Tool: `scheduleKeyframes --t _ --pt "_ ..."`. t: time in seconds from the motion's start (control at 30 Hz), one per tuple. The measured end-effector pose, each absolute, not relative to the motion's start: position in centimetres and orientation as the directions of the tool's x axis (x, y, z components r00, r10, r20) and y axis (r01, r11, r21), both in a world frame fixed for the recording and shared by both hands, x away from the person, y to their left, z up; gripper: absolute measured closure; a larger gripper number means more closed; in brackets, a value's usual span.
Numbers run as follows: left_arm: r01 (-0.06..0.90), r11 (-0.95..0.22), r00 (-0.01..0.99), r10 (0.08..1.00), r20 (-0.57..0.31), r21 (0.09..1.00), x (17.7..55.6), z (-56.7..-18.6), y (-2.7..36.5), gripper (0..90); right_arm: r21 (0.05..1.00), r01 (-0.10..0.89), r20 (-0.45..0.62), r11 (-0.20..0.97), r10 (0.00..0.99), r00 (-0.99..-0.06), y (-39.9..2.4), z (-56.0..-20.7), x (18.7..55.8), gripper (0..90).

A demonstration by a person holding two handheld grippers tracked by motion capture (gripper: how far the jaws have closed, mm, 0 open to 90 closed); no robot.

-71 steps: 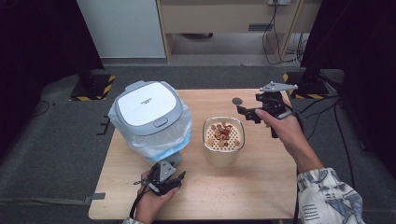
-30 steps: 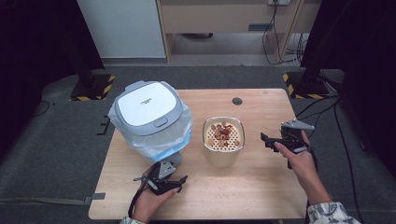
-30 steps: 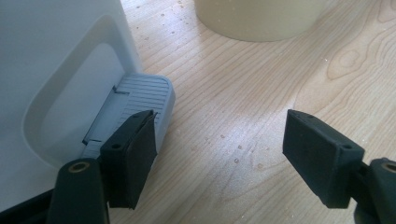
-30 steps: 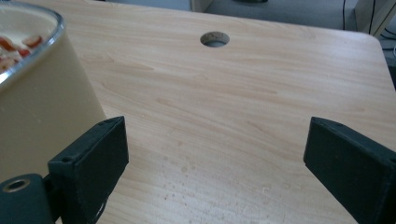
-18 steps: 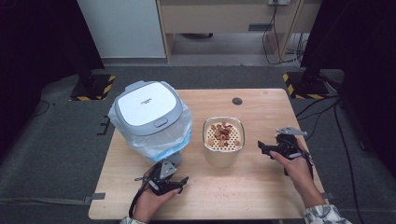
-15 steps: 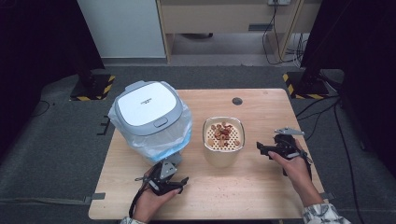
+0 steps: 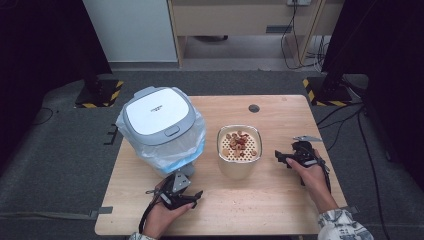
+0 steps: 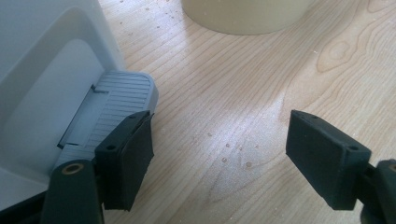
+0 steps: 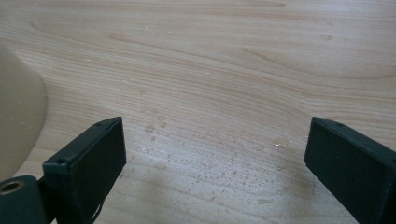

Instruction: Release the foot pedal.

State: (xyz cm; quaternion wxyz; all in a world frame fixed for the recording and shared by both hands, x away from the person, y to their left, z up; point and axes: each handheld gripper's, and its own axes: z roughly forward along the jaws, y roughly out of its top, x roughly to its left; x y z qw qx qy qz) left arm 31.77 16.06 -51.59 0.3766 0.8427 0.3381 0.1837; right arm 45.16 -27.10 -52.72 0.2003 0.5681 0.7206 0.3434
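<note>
1. My right claw [image 7: 283, 158] sits low over the tabletop [image 7: 280, 200], just right of the beige container [image 7: 239, 159], its tips pointing left toward it.
2. In the right gripper view its jaws stand wide apart, with bare wood and a few small droplets between them; the container's pale wall [image 9: 18, 126] shows at the left edge, close to one jaw but apart from it.
3. My left claw [image 7: 192, 197] rests at the near left of the tabletop, just in front of the lidded bin [image 7: 157, 117].
4. In the left gripper view its jaws are also wide, gripping nothing; one jaw lies right beside the bin's grey ribbed foot pedal [image 8: 112, 100], though I cannot tell if they touch.
5. The container stands mid-tabletop, just right of the bin, holding reddish-brown pieces [image 7: 240, 143] on a pale insert.
6. The bin is lined with a clear plastic bag [image 7: 192, 147]; its white lid is shut.
7. A small dark disc [image 7: 254, 108] lies at the far edge.
</note>
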Motion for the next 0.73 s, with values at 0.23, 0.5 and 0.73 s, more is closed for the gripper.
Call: scheduleKeyframes --t 0.23,0.5,0.73 --pt "0.431 -0.493 0.708 0.704 0.056 0.756 31.8 -51.6 16.0 21.8 0.713 0.686 0.062 0.141 0.963 -0.263 -26.4 -53.7 45.4 5.6" --pt "0.427 -0.496 0.711 0.701 0.059 0.756 31.8 -51.6 15.9 21.7 0.714 0.676 -0.006 0.182 0.967 -0.253 -24.8 -54.0 45.1 3.5" --pt "0.424 -0.5 0.711 0.701 0.065 0.755 31.8 -51.6 15.9 21.7 0.707 0.684 -0.006 0.179 0.969 -0.248 -24.2 -54.0 44.4 1.2"
